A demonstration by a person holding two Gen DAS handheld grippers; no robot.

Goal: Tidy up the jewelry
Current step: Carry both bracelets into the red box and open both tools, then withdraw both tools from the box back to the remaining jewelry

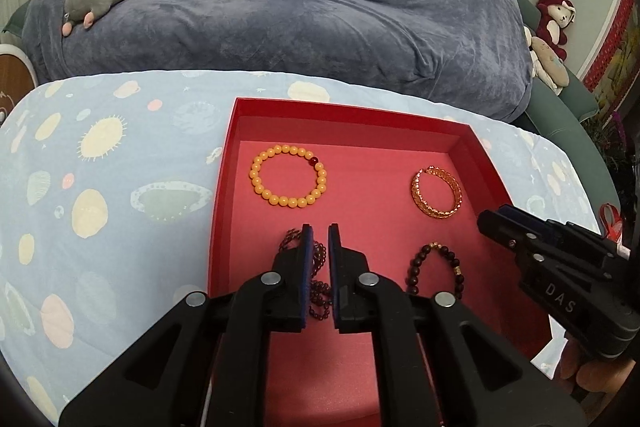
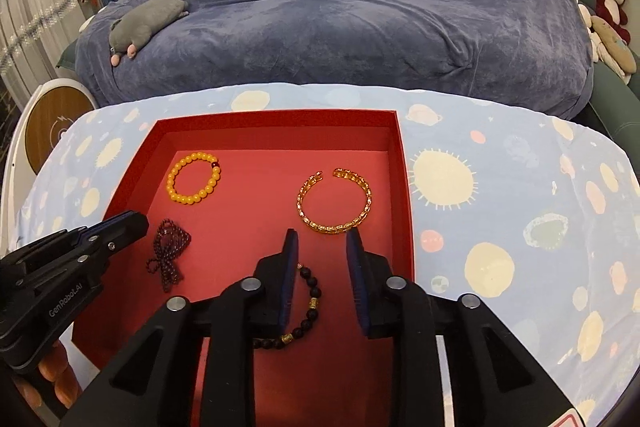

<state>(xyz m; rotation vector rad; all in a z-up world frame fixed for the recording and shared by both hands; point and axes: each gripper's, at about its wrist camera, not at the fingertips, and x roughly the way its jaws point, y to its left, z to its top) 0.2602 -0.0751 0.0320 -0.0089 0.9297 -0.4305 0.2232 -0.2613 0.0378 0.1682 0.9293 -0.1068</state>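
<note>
"DAS" on right gripper [image 1: 498, 213], "GenRobot.AI" on left gripper [image 2: 134, 223]

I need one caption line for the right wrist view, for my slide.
Right hand-held gripper, open, above a dark bead bracelet in a red tray holding four bracelets.

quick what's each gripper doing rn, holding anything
left gripper: open a little, over the dark red bead strand, holding nothing
right gripper: open, over the dark bead bracelet, holding nothing

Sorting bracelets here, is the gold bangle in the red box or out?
In: the gold bangle lies flat on the red box floor, far right.
</note>
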